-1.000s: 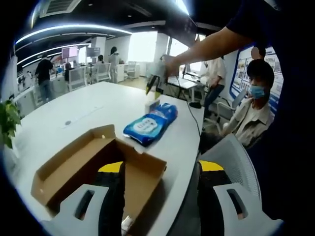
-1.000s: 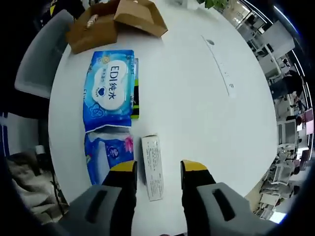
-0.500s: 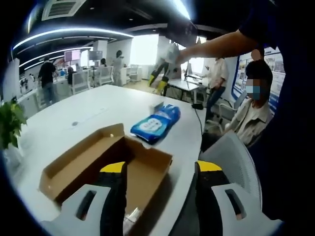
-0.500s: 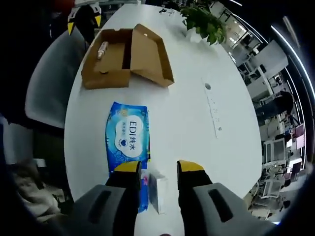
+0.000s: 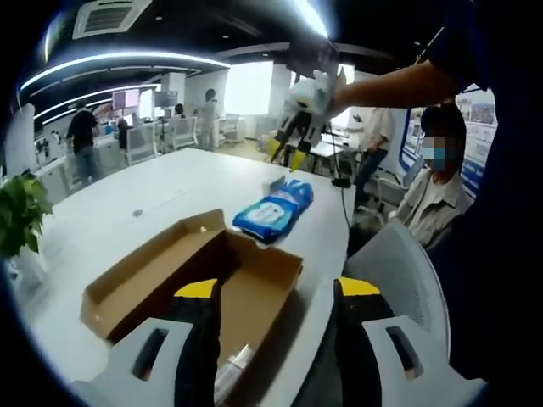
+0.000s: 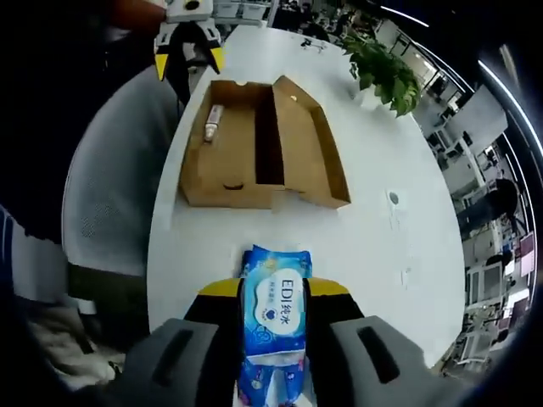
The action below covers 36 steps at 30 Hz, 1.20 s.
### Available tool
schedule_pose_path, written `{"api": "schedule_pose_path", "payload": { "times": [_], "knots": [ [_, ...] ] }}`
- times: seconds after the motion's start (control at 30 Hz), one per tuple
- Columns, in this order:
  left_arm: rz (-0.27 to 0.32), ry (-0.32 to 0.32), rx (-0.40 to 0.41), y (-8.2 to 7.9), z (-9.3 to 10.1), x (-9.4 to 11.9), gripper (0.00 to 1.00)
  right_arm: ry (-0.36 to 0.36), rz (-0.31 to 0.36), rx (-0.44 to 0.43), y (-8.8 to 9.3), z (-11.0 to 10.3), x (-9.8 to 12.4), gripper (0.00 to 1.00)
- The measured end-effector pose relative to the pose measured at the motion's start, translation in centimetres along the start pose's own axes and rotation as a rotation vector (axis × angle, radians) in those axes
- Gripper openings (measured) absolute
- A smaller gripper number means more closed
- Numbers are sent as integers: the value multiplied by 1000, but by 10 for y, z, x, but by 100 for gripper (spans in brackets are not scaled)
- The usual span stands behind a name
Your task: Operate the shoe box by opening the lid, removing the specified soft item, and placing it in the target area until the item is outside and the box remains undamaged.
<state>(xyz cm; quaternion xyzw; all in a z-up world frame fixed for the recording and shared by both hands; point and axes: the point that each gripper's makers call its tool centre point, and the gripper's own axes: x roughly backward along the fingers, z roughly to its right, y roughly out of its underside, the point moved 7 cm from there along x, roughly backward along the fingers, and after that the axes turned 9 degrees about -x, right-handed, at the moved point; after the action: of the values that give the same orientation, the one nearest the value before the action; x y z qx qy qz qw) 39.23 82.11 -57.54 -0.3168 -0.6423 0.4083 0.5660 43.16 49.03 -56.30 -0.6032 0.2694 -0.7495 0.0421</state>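
Your right tool (image 6: 273, 292) hangs open above the wipes pack (image 6: 273, 318) — left tool (image 5: 270, 292) open, empty, over the open box (image 5: 199, 275) at 6 o'clock.

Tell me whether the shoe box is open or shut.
Open. In the right gripper view the shoe box has its lid folded back flat beside the tray, showing the interior with a small tube inside.

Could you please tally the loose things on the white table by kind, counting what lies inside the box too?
Open brown cardboard shoe box: 1
Blue plastic pack of wet wipes: 1
Small tube lying inside the box: 1
Green potted plant: 1
Small white carton: 1
Total: 5
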Motion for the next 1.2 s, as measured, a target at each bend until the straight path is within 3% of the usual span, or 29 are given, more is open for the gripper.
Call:
{"api": "schedule_pose_path", "payload": {
  "times": [0.2, 0.5, 0.83, 1.2],
  "knots": [
    [3, -3, 2, 2, -3, 4, 53, -20, 14, 5, -11, -13, -8, 24],
    [0, -15, 10, 6, -14, 7, 52, -63, 77, 8, -43, -36, -26, 24],
    [-45, -7, 8, 20, -28, 10, 47, -127, 145, 15, -78, -65, -57, 22],
    [-94, 32, -1, 30, -46, 14, 40, -169, 207, 3, -112, -83, -84, 21]
  ]
}}
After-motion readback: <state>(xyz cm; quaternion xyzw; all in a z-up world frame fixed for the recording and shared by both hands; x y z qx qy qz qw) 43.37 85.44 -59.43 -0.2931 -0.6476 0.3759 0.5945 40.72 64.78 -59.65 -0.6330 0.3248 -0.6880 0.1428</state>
